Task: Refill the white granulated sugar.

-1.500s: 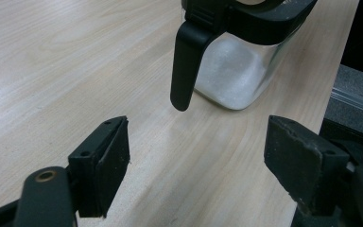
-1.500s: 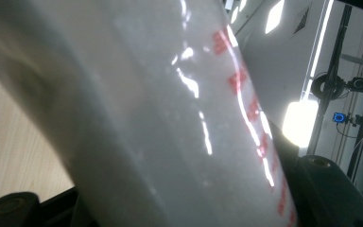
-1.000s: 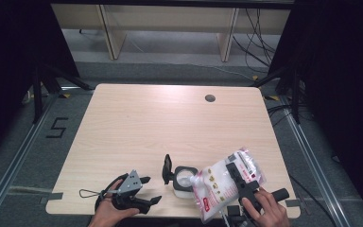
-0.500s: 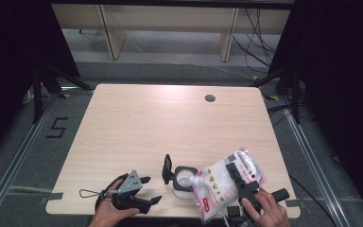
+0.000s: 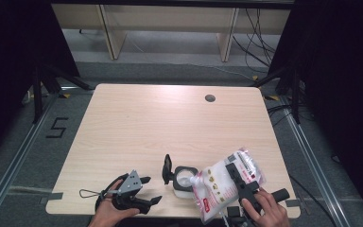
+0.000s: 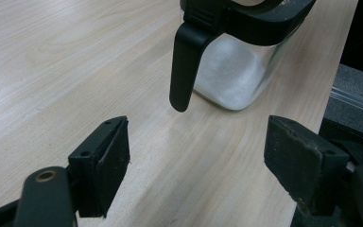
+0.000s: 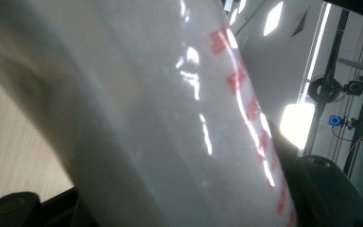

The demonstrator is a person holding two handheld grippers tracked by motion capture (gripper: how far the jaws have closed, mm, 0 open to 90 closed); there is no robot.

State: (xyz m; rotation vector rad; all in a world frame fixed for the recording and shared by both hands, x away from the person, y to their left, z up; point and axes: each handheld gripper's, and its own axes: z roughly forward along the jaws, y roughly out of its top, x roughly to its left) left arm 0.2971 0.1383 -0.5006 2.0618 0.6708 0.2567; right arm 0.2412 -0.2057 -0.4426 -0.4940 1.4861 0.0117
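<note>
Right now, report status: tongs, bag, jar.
Left tongs open, empty, facing clear jar's black handle. Right tongs shut on white red-printed plastic bag, tipped spout-first over clear jar. Nothing in the way.

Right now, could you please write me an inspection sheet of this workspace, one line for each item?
Surface: light wooden table with a round hole near the far edge.
Job's things: white bag with red print, tilted with its spout over the open glass jar; the jar holds some white grains and its black lid stands hinged up.
Clutter: nothing seen.
Grippers: right gripper shut on the bag; left gripper open, empty, short of the jar.
Cables: a thin loop by the left gripper; loose cables on the far floor.
Surroundings: shelf legs, dark curtains, a floor mark "5".
</note>
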